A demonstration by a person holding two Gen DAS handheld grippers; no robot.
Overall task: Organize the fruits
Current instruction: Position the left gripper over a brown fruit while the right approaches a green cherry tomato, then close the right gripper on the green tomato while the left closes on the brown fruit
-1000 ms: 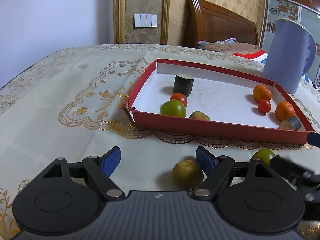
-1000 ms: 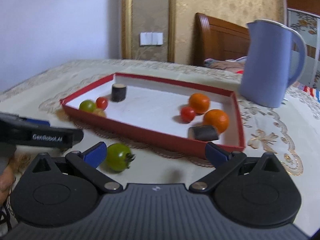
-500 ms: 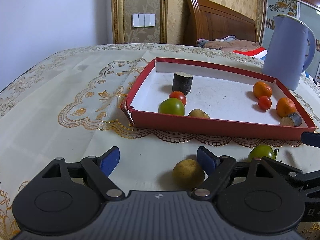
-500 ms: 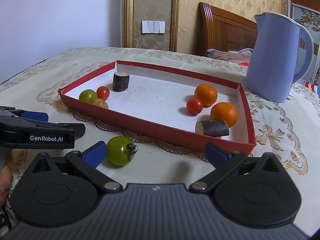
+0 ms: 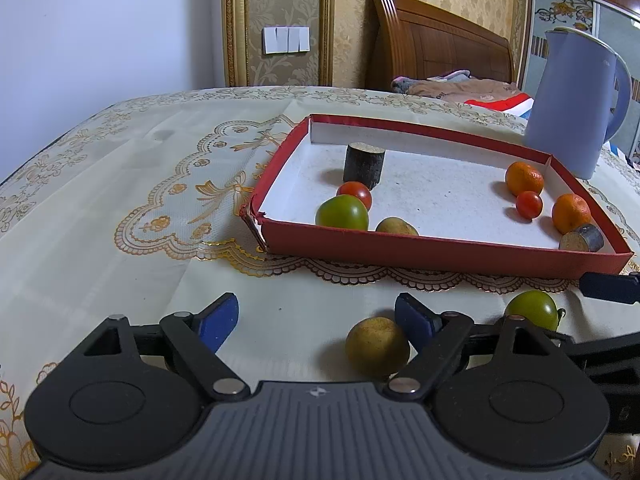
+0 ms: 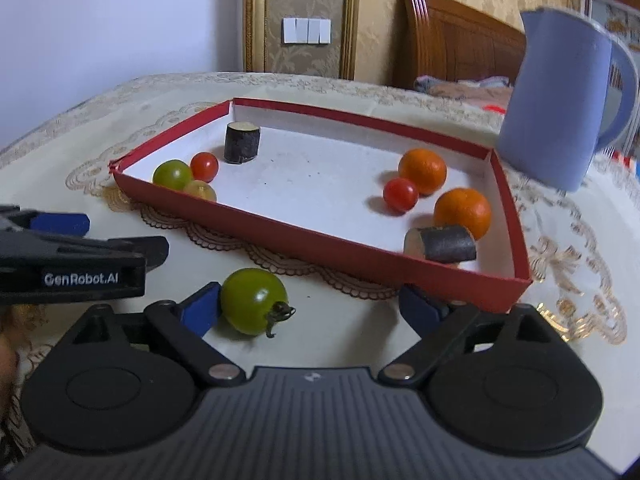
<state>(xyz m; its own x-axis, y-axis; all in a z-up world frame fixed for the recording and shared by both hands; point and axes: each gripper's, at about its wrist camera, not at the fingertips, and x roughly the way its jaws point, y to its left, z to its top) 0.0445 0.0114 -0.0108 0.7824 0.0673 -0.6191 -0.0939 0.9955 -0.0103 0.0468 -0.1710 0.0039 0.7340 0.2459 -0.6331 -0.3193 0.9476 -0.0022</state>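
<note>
A shallow red tray (image 5: 440,250) (image 6: 332,250) with a white floor holds a green tomato (image 5: 342,212), red cherry tomatoes, a yellowish fruit, two oranges (image 6: 462,212) and two dark cylinder pieces. My left gripper (image 5: 316,320) is open on the cloth; a yellow-brown fruit (image 5: 376,346) lies between its fingers, against the right one. My right gripper (image 6: 310,306) is open; a loose green tomato (image 6: 254,300) (image 5: 532,308) lies between its fingers, against the left one.
A lilac jug (image 5: 576,104) (image 6: 568,104) stands behind the tray's right corner. The table has a cream embroidered cloth (image 5: 120,200). The left gripper's body (image 6: 72,268) juts in at the left of the right wrist view. A wooden bed headboard (image 5: 436,40) is beyond.
Both grippers have crept forward toward the tray. The green tomato now sits closer against the right gripper's left finger. Both stay open.
</note>
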